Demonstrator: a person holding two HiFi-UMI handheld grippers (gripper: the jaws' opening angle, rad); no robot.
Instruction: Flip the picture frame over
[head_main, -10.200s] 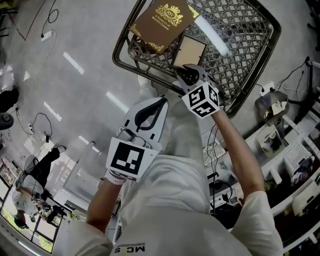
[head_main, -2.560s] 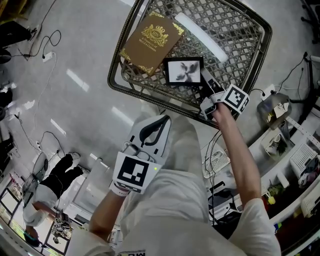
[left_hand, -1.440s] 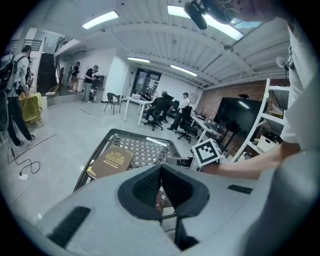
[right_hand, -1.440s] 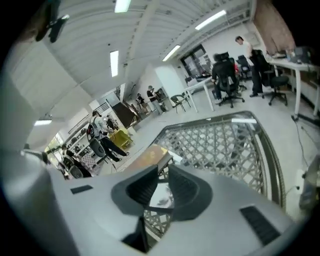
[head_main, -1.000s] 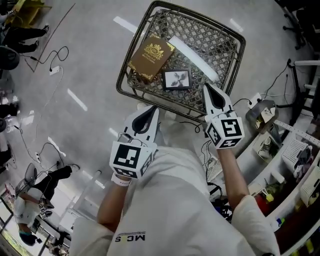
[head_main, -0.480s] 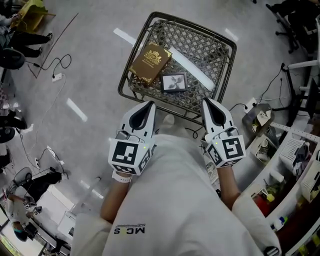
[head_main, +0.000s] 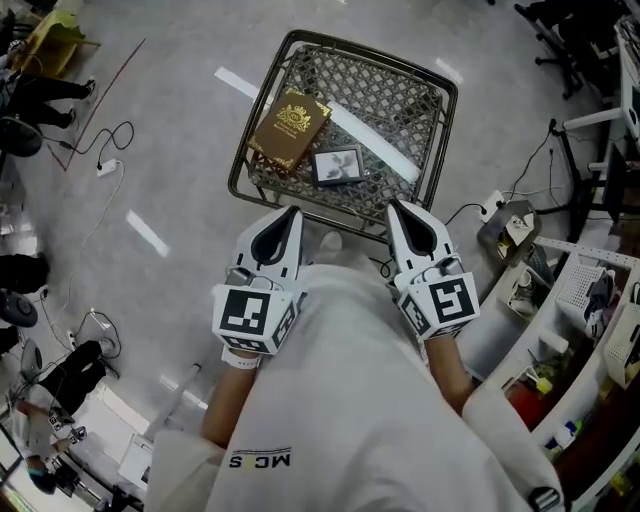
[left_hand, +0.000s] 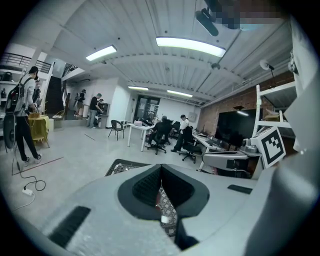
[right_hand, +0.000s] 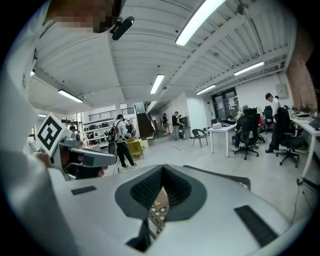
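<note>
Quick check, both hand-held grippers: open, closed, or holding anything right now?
Left hand-held gripper: closed, holding nothing.
Right hand-held gripper: closed, holding nothing.

The counter (head_main: 395, 95) is a dark bronze lattice weave with a darker rim. The book (head_main: 289, 128) is brown with gold ornament and gold corner scrolls. The frame (head_main: 337, 166) has a black border round a pale grey picture with a dark leafy shape. The left tool (head_main: 292, 209) and right tool (head_main: 396, 203) are white with black pads. Their cubes (head_main: 248, 318) bear black-and-white square markers. The floor (head_main: 170, 150) is glossy grey, and the shirt (head_main: 350, 400) is white.
</note>
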